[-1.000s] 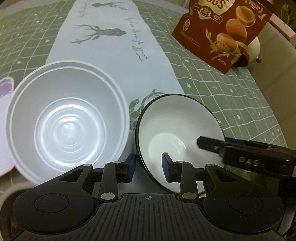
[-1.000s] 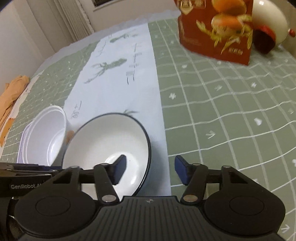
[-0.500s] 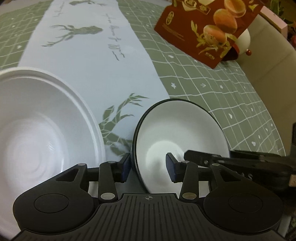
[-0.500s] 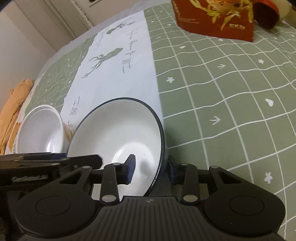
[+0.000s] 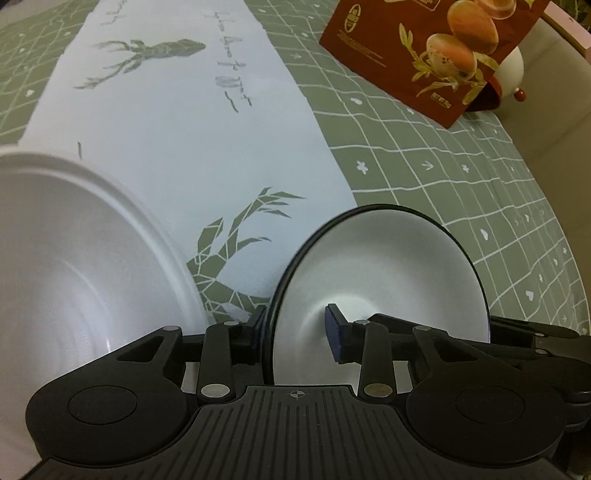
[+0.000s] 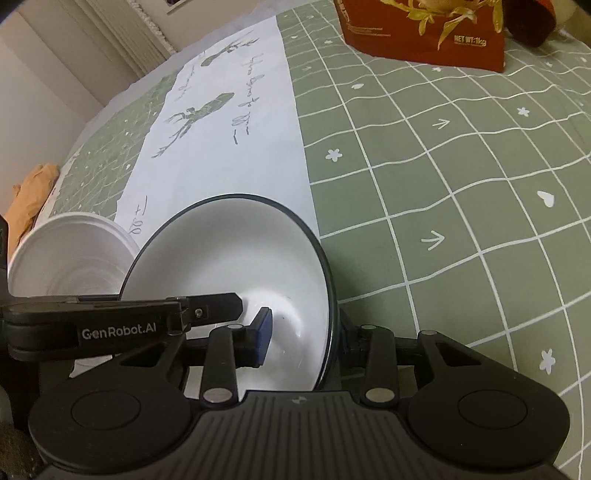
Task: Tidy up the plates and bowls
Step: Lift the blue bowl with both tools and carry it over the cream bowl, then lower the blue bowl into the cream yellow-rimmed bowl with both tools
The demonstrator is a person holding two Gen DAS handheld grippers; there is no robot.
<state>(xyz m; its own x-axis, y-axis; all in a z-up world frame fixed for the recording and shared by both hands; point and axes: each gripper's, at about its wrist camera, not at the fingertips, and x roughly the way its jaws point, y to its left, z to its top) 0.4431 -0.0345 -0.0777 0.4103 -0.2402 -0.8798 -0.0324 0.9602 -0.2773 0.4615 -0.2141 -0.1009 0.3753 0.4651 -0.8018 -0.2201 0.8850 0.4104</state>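
Note:
A white bowl with a dark rim [image 5: 388,266] [image 6: 236,251] is held between both grippers and tilted up off the cloth. My left gripper [image 5: 295,330] is shut on its left rim, one finger outside, one inside. My right gripper [image 6: 304,334] is shut on its right rim the same way. A larger white plastic bowl [image 5: 74,251] [image 6: 70,254] sits on the table just left of it.
A green checked tablecloth [image 6: 443,184] with a white deer-print runner [image 5: 177,129] covers the table. A red-brown food bag [image 5: 424,51] [image 6: 424,33] stands at the far right. An orange cloth [image 6: 29,195] lies at the left edge.
Both grippers have closed on the dark-rimmed bowl's opposite rims and tilted it up. The view has moved forward and lower, so the plastic bowl now sits further left.

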